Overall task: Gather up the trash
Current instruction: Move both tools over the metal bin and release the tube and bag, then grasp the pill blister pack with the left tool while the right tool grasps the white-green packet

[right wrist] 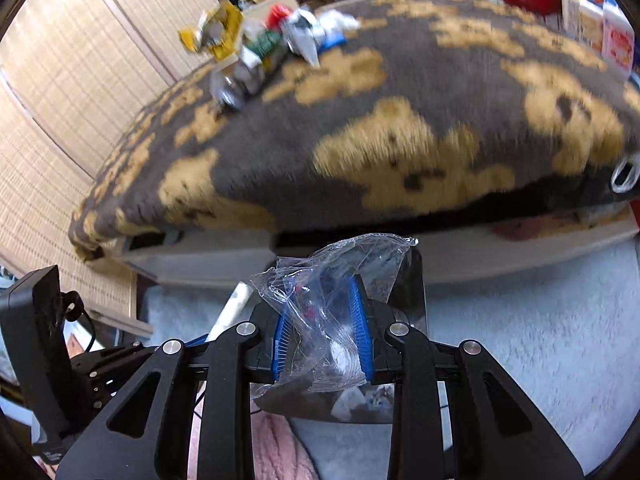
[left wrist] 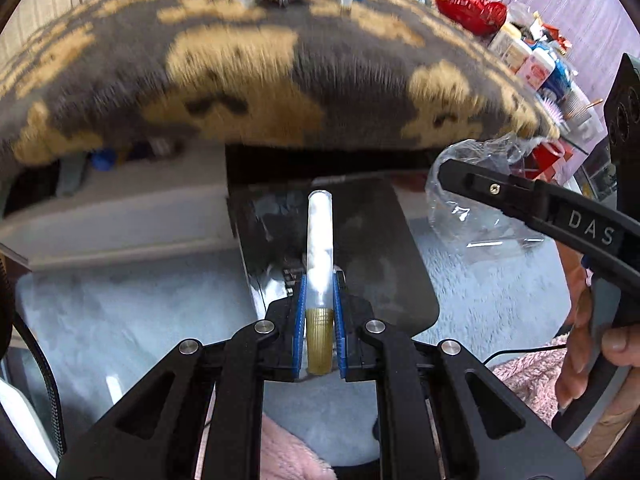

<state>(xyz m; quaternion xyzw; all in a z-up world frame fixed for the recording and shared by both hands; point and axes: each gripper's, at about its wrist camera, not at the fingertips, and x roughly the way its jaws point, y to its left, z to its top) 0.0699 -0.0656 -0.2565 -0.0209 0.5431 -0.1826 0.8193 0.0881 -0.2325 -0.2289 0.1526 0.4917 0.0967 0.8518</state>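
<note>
My left gripper [left wrist: 320, 280] is shut on a clear tube [left wrist: 319, 232] packed with white stuff and closed by a gold ribbed cap. The tube points forward over a black glossy bin [left wrist: 380, 240] on the floor. My right gripper [right wrist: 322, 300] is shut on a crumpled clear plastic wrapper [right wrist: 332, 272], also above the black bin [right wrist: 412, 280]. In the left wrist view the right gripper [left wrist: 452, 172] and its wrapper [left wrist: 480, 216] hang at the bin's right edge. The tube [right wrist: 234, 308] shows left of the right gripper. A pile of trash [right wrist: 256, 52] lies on the far blanket.
A grey and tan patterned blanket [left wrist: 280, 80] covers a raised surface behind the bin. Bottles, boxes and a red item [left wrist: 472, 8] crowd the far right. Pale blue carpet [right wrist: 520, 340] and a pink fluffy cloth [left wrist: 528, 376] lie below. A hand [left wrist: 580, 340] holds the right gripper.
</note>
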